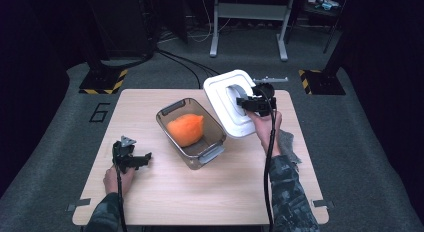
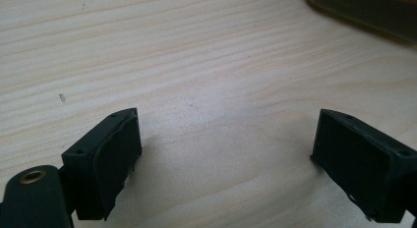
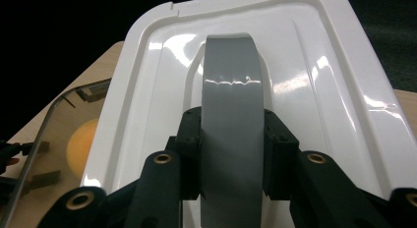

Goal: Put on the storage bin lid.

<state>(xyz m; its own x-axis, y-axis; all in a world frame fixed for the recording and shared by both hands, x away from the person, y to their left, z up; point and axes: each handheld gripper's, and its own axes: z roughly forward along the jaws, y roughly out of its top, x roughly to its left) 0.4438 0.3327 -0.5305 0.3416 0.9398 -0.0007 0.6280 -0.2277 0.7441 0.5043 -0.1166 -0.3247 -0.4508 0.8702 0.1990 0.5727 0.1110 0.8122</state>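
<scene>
A clear plastic bin (image 1: 212, 153) stands at the table's middle with an orange fruit (image 1: 185, 129) inside it. Its white lid (image 1: 223, 106) hangs tilted above the table's back right, just right of the bin. My right gripper (image 1: 248, 101) is shut on the lid's grey handle (image 3: 231, 120), one pad on each side of the strap. Through this view the bin's rim (image 3: 59, 102) and the orange fruit (image 3: 81, 144) show at the lower left. My left gripper (image 1: 142, 159) rests on the table at the front left, open, with bare wood between its fingers (image 2: 110, 159).
The wooden table (image 1: 200, 192) has open surface in front of the bin. A grey cloth (image 1: 289, 144) lies by the right forearm. Behind the table stand a grey metal stand (image 1: 248, 22) and floor cables. Hazard-striped feet (image 1: 107, 82) sit at both back corners.
</scene>
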